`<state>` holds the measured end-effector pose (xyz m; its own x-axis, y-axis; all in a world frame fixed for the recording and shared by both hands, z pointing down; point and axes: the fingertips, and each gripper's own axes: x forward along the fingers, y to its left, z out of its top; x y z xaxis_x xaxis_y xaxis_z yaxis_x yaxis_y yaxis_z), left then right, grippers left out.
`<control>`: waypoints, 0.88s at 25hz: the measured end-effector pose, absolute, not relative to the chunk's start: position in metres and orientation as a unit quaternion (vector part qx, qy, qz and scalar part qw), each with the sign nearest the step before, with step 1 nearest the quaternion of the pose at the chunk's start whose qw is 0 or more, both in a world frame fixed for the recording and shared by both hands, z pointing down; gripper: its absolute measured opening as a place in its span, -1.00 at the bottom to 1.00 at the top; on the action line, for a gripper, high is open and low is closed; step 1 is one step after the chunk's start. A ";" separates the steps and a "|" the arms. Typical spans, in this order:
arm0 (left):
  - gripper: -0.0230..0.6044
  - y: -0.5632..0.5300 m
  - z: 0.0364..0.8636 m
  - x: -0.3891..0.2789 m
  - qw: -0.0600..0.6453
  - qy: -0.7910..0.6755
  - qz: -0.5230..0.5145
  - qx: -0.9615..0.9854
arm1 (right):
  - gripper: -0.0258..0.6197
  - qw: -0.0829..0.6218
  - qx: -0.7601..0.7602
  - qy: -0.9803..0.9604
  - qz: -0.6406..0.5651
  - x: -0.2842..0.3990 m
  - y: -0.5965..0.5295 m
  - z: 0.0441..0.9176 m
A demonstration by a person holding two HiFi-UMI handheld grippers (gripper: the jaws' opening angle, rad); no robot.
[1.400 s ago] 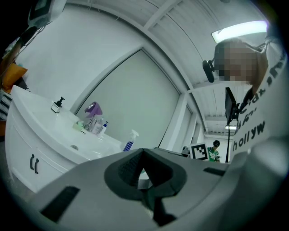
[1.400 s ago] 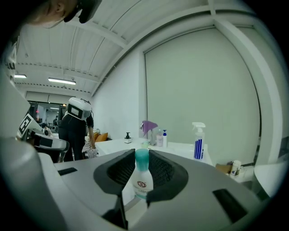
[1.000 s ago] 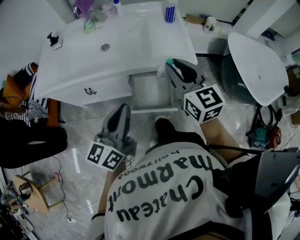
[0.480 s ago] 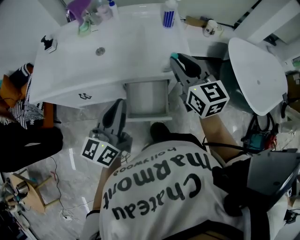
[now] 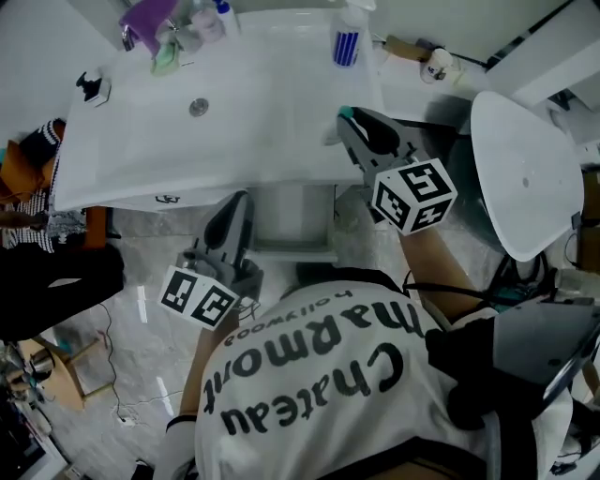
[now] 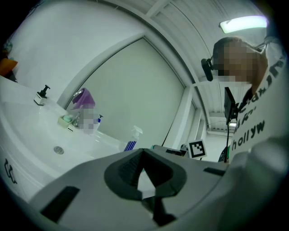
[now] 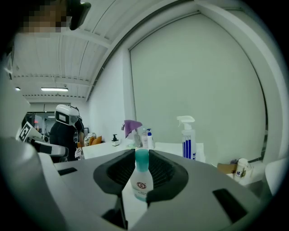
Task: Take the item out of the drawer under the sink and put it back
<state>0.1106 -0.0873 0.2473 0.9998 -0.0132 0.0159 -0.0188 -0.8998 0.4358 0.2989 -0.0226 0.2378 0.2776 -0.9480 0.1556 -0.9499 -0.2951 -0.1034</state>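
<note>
In the head view the white sink fills the top, and the open drawer sticks out beneath its front edge. My right gripper hangs over the sink's right rim, shut on a small clear bottle with a teal cap. The right gripper view shows that bottle upright between the pads, cap up. My left gripper is at the sink's front edge, just left of the drawer; its jaws meet at the tips with nothing between them. Its own view shows the left gripper against the basin.
At the sink's back stand a blue-striped spray bottle, a purple cloth over the tap and a black-topped dispenser. A white oval lid is on the right. Clothes and cables lie on the floor to the left.
Both grippers have moved forward toward the sink: the right one with the bottle now reaches over the sink's rim, and the left one has come up to the sink's front.
</note>
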 end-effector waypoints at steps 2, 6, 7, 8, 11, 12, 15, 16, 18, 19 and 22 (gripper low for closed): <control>-0.90 -0.088 0.250 0.120 0.221 -0.012 0.010 0.975 | -0.61 0.009 0.792 -0.603 0.095 0.306 -0.028 0.242; -0.90 -0.091 0.255 0.132 0.225 -0.023 0.017 0.974 | -0.61 0.008 0.783 -0.614 0.103 0.319 -0.041 0.250; -0.90 -0.091 0.257 0.133 0.226 -0.026 0.021 0.974 | -0.61 0.006 0.781 -0.615 0.106 0.322 -0.044 0.252; -0.90 -0.092 0.258 0.134 0.226 -0.028 0.025 0.973 | -0.61 0.004 0.780 -0.616 0.109 0.325 -0.047 0.255; -0.90 -0.094 0.262 0.135 0.229 -0.037 0.035 0.972 | -0.61 -0.004 0.778 -0.617 0.117 0.332 -0.054 0.260; -0.90 -0.096 0.263 0.135 0.229 -0.039 0.038 0.972 | -0.61 -0.007 0.778 -0.617 0.120 0.334 -0.056 0.262; -0.90 -0.103 0.263 0.130 0.230 -0.050 0.045 0.971 | -0.61 -0.011 0.778 -0.615 0.129 0.340 -0.063 0.268; -0.90 -0.106 0.264 0.129 0.231 -0.054 0.046 0.970 | -0.61 -0.012 0.779 -0.614 0.130 0.342 -0.066 0.269; -0.90 -0.110 0.265 0.126 0.231 -0.058 0.049 0.970 | -0.61 -0.012 0.781 -0.610 0.132 0.345 -0.070 0.271; -0.90 -0.111 0.265 0.125 0.231 -0.058 0.051 0.970 | -0.61 -0.013 0.783 -0.607 0.132 0.347 -0.071 0.272; -0.90 -0.120 0.268 0.122 0.229 -0.055 0.055 0.970 | -0.61 -0.017 0.790 -0.598 0.134 0.349 -0.078 0.275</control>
